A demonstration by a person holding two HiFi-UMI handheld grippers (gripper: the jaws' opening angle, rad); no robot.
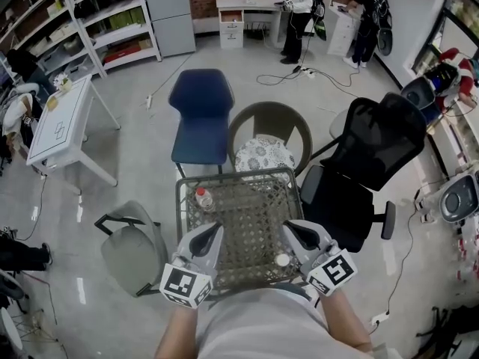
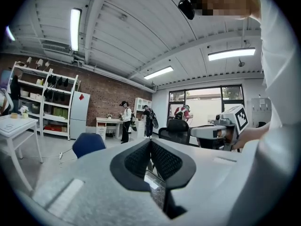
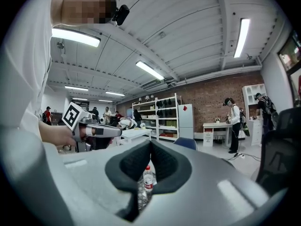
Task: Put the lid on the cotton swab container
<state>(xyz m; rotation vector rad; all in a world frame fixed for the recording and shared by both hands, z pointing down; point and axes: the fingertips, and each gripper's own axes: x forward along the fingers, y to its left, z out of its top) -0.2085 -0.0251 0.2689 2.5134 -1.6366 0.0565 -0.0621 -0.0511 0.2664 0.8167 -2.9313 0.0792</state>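
A small clear container [image 1: 203,198] with a red band stands upright at the far left of the woven-top table [image 1: 247,182]. It shows again between the jaws in the right gripper view [image 3: 148,179], some way ahead. A small white round lid [image 1: 282,259] lies near the table's front edge, just left of my right gripper [image 1: 287,227]. My left gripper [image 1: 216,229] hovers over the front left of the table. Both grippers are shut with nothing in them. Their tips meet in the left gripper view [image 2: 150,142] and the right gripper view [image 3: 150,142].
Chairs ring the table: a blue chair [image 1: 200,111] and a round brown chair [image 1: 269,129] behind it, a black office chair [image 1: 374,148] to the right, a grey chair [image 1: 131,249] to the left. A white side table [image 1: 60,122] stands far left.
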